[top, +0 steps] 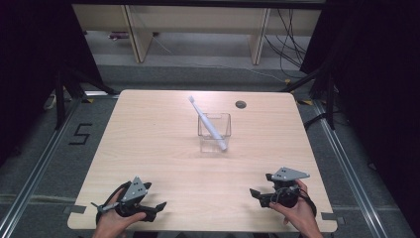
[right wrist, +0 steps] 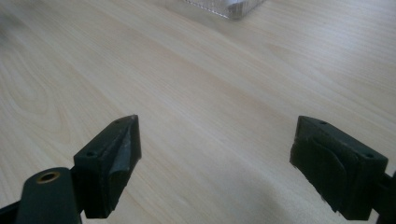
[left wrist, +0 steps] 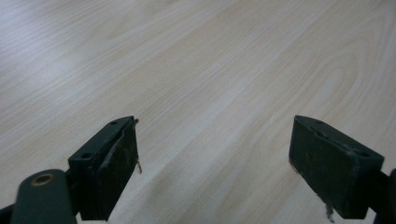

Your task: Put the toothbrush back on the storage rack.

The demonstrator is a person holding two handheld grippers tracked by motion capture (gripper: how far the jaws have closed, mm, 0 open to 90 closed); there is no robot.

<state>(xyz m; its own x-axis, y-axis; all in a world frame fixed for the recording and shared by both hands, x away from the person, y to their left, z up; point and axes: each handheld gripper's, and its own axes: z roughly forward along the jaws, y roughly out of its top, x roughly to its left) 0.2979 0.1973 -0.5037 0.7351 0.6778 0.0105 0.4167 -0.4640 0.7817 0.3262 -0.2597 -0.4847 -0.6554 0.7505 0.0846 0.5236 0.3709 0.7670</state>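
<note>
Both grippers sat low at the near edge of the pale wooden table [top: 148,148], and nothing was in hand. The left gripper [top: 159,207] had its jaws spread wide over bare wood; the right gripper [top: 253,192] was just as released, jaws apart and empty. Out in the middle of the table stood the clear square plastic cup [top: 214,133], well apart from both tools, and a white toothbrush [top: 207,123] leaned in it, its brush end sticking up and back over the far-left rim, its other end against the cup's near right side. The cup's corner [right wrist: 229,8] peeked into the top of the right gripper view.

It looked like either a start or a rest position. The next move would probably call for a long forward reach, likely from the right, then a careful pinch on the slanted handle without tipping the light cup. Nothing stood in the path; a small dark round grommet [top: 240,104] sat beyond, out of the way.
</note>
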